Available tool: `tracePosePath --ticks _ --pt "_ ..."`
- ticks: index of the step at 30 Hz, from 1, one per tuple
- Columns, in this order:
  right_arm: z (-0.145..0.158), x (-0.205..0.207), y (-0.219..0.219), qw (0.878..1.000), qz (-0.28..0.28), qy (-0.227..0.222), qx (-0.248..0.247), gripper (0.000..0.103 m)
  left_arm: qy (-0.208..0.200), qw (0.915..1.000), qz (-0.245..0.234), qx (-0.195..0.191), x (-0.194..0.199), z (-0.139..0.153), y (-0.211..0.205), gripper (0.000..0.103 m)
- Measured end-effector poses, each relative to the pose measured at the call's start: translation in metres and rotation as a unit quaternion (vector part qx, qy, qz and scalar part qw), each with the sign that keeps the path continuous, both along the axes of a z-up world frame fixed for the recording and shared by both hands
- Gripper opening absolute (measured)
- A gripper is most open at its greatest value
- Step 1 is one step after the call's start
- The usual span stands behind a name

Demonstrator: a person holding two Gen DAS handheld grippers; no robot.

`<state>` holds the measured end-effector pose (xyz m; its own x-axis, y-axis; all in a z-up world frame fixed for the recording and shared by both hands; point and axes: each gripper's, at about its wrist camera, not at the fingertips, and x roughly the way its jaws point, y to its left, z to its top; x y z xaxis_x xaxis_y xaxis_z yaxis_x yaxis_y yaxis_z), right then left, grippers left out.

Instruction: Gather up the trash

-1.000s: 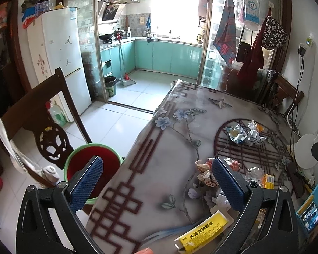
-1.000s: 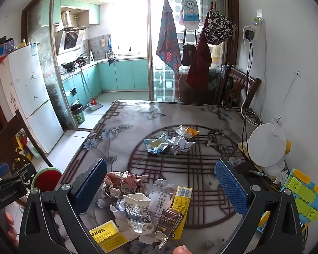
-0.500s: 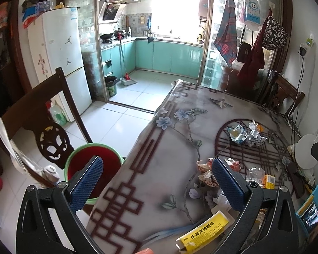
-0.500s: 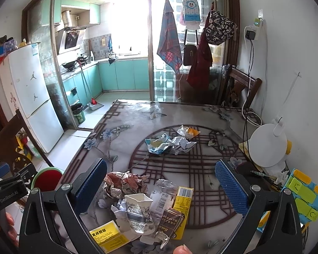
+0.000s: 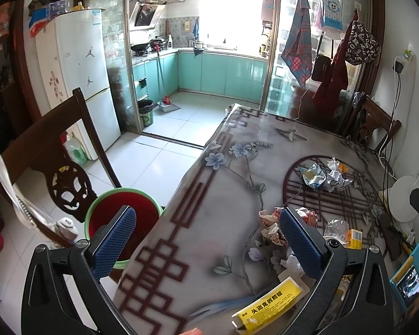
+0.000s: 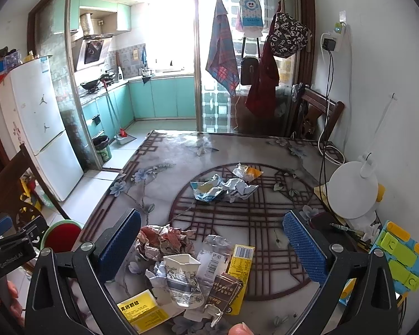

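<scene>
Both my tongs are spread wide with nothing between their pads: my left gripper (image 5: 206,240) hangs over the table's left edge, my right gripper (image 6: 212,244) over the near heap of rubbish. That heap lies on the patterned table (image 6: 159,178): crumpled reddish wrappers (image 6: 164,240), a crushed paper cup (image 6: 183,279), a yellow box (image 6: 241,262), a brown packet (image 6: 225,287) and a yellow sachet (image 6: 141,310) nearest me. Farther off, near the middle of the round lattice, sit a blue-and-white wrapper (image 6: 206,191), crumpled paper (image 6: 238,188) and an orange wrapper (image 6: 248,173). Down on the floor to the left, beside the wooden chair (image 5: 50,156), stands the red bin with a green rim (image 5: 117,212).
</scene>
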<state>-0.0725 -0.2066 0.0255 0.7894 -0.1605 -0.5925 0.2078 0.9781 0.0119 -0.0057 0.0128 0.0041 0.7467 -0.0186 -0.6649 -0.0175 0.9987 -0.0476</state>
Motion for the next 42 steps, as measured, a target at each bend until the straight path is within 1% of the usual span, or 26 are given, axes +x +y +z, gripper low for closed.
tracePosePath --ticks 13,19,24,29,31,33,35,37,39,40,41,42 --pt "-0.001 0.0 -0.002 1.0 0.002 0.001 0.0 0.103 -0.002 1.0 -0.001 0.001 0.0 0.001 0.002 0.103" --pt "-0.003 0.0 -0.002 1.0 0.002 0.006 -0.001 0.103 0.001 0.9999 -0.014 0.009 0.0 -0.001 -0.004 0.103" --pt "-0.004 0.001 -0.002 1.0 0.002 0.006 -0.001 0.103 -0.002 0.9994 -0.034 -0.002 -0.001 -0.001 -0.01 0.103" --pt "-0.005 0.001 -0.003 1.0 0.002 0.007 0.0 0.103 -0.005 0.999 -0.04 0.019 0.0 -0.004 -0.017 0.103" --pt "-0.006 0.001 -0.005 1.0 0.001 0.005 0.005 0.103 0.001 0.9985 -0.053 0.015 0.002 -0.008 -0.018 0.103" --pt "-0.006 0.001 -0.013 1.0 0.0 -0.002 0.022 0.103 0.009 0.9979 -0.062 0.017 0.002 -0.012 -0.02 0.103" --pt "-0.009 0.0 -0.025 0.999 0.005 -0.011 0.053 0.103 0.016 0.9968 -0.075 0.023 0.001 -0.015 -0.025 0.103" --pt "-0.018 0.001 -0.04 0.996 0.018 -0.008 0.085 0.103 0.016 0.9944 -0.099 0.033 -0.001 -0.018 -0.034 0.103" --pt "-0.032 0.001 -0.056 0.993 0.018 0.0 0.121 0.103 0.018 0.9906 -0.129 0.042 -0.002 -0.023 -0.045 0.103" --pt "-0.038 0.001 -0.062 0.991 0.017 0.011 0.133 0.103 0.024 0.9885 -0.144 0.04 -0.001 -0.027 -0.051 0.103" --pt "-0.046 0.002 -0.069 0.989 0.013 0.032 0.142 0.103 0.036 0.9852 -0.165 0.03 0.002 -0.033 -0.059 0.103" --pt "-0.05 0.003 -0.073 0.989 0.008 0.041 0.142 0.103 0.056 0.98 -0.19 0.012 0.007 -0.041 -0.067 0.103"
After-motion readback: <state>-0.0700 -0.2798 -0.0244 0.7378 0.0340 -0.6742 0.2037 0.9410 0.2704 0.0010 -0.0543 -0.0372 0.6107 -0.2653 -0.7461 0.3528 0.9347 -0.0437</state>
